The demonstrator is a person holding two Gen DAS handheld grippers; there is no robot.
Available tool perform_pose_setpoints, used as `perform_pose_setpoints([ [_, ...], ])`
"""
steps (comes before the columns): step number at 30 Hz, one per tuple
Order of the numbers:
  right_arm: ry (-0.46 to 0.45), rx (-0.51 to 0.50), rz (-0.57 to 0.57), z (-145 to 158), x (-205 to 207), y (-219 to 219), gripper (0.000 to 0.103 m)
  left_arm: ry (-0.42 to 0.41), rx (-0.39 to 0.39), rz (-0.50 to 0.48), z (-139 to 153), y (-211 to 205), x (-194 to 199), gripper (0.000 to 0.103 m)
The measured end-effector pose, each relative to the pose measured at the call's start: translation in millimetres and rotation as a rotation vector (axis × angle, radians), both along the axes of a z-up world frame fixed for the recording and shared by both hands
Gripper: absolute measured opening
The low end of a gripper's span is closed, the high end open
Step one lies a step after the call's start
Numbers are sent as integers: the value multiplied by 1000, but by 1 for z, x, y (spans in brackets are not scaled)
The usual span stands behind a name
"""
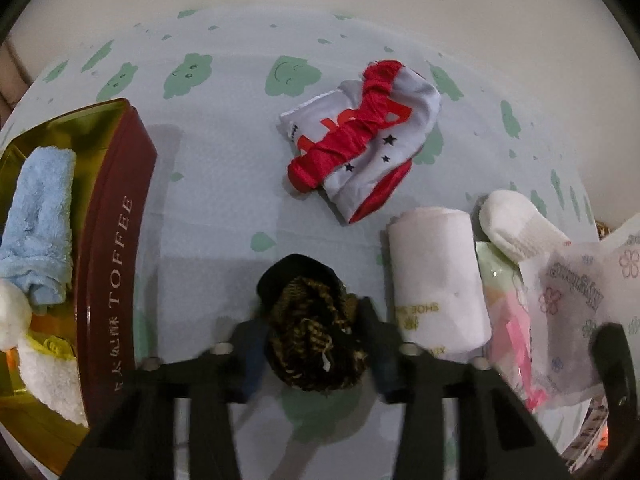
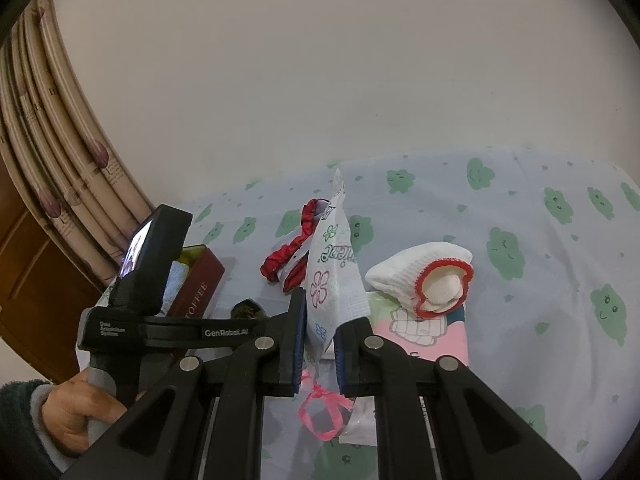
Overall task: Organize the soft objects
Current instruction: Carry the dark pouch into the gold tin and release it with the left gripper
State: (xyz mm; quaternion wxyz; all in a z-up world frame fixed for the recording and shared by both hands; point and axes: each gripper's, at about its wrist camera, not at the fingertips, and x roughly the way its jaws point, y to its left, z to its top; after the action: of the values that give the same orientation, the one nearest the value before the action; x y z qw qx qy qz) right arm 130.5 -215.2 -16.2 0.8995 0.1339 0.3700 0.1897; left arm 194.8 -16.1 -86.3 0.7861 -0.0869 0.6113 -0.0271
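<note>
We are closing the left gripper (image 1: 316,344) on the dark knitted bundle (image 1: 314,332), low centre, jaws half-open around it; the right gripper (image 2: 320,344) is pinching the flowered tissue pack (image 2: 334,280); next, we judge, lifting into the TOFFEE tin (image 1: 120,240), left.

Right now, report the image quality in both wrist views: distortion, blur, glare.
Left wrist view: strong fisheye bending with dark corners, the left gripper blurred, glare on the gold tin lining. Right wrist view: same curved edges, dim even light, nearer parts sharp.
</note>
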Motion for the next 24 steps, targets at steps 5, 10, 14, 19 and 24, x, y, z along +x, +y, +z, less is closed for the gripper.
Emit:
perform_pose_setpoints([
  [5, -6, -1, -4, 0, -1, 0, 11, -9, -22, -15, 6, -1, -1, 23],
  [10, -12, -3, 0, 1, -3, -1, 11, -21, -25, -28, 12, -2, -5, 18],
  [14, -15, -8, -3, 2, -5, -2, 11, -34, -20, -40, 17, -8, -6, 17],
  [19, -16, -8, -6, 3, -5, -2, 11, -58, -18, -51, 29, -4, -11, 17],
  [24, -15, -14, -10, 4, -5, 0, 11, -83, -15, -61, 42, -2, -14, 17],
])
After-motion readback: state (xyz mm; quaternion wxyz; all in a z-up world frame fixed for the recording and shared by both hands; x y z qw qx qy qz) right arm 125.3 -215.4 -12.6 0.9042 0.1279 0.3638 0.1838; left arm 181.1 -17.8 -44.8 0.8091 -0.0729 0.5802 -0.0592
